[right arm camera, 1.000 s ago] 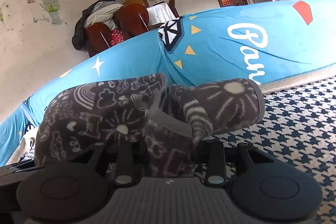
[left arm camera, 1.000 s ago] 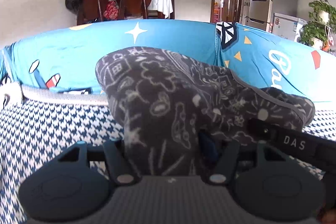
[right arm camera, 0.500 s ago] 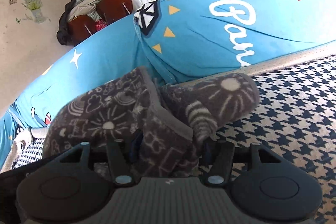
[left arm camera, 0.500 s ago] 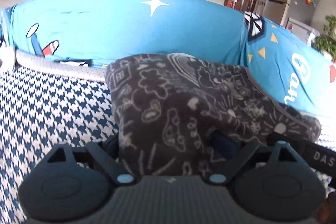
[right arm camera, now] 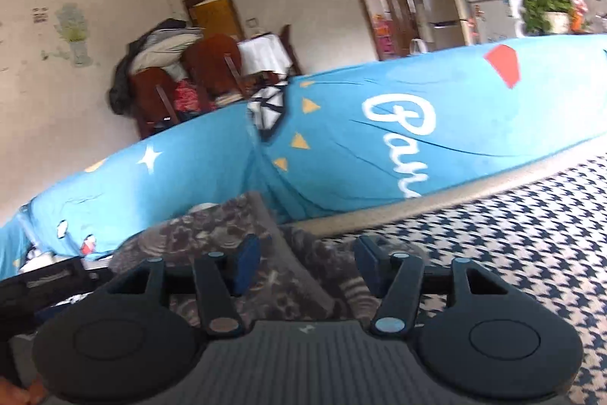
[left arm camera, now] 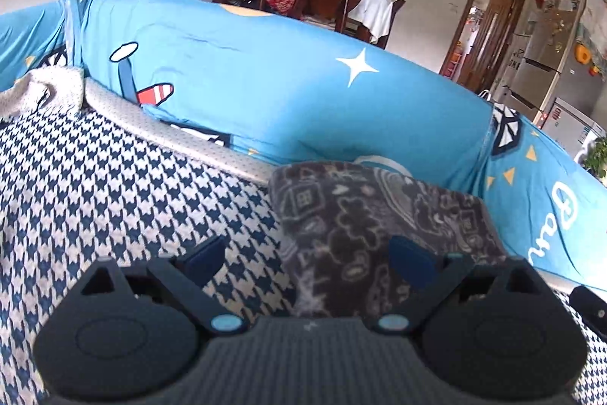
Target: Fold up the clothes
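At lower centre of both frames a dark patterned garment (left arm camera: pixel 364 226) is seen on the houndstooth cover (left arm camera: pixel 114 185) | left gripper (left arm camera: pixel 309 259) jaws opening, released | right gripper (right arm camera: pixel 307 262) jaws closing around a fold, pads not pressing.

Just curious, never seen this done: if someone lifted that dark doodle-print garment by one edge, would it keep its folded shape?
Probably not. The doodle-print garment looks like soft fleece slumped in rounded folds, so it would likely droop and unfold. It seems light, and its fuzzy surface should resist sliding on the houndstooth cover.
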### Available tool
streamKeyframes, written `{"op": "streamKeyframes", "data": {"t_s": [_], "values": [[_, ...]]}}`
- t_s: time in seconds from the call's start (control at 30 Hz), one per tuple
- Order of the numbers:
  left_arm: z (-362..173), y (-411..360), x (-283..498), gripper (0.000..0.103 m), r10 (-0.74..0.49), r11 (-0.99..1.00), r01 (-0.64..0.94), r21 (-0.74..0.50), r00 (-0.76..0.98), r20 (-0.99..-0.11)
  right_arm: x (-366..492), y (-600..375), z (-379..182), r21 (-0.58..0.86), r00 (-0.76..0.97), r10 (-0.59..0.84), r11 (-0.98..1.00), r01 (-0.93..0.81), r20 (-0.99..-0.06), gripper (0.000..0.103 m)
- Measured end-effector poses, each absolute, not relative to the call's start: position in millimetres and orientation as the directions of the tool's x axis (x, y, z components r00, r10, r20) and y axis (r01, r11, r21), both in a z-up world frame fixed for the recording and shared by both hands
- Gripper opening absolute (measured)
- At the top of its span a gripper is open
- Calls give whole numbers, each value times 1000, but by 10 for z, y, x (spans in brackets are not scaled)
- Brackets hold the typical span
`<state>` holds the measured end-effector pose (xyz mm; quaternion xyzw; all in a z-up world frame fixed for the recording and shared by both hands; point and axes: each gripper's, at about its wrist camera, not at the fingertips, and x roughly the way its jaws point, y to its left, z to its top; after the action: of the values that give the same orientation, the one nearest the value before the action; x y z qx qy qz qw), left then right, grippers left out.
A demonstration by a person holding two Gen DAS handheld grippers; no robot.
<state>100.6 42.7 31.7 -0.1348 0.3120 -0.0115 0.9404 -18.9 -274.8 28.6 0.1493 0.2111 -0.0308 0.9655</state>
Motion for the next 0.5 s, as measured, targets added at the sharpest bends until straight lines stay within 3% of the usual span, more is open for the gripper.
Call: {"op": "streamKeyframes", "data": {"t_s": [0.2,0.37,0.5], "values": [[207,408,1074,97,-77,967,-86,-238,795,-601,-115,-2634,150,313,884,179,949,-39,-431,37],[104,384,1166,102,-66,966,-107,-237,781,-621,-3,-2650,-47,278,862,149,960,-10,-484,35],[29,350,1221,102,-52,967,-122,-225,767,-639,80,-2687,-186,271,844,125,962,25,-522,23]]}}
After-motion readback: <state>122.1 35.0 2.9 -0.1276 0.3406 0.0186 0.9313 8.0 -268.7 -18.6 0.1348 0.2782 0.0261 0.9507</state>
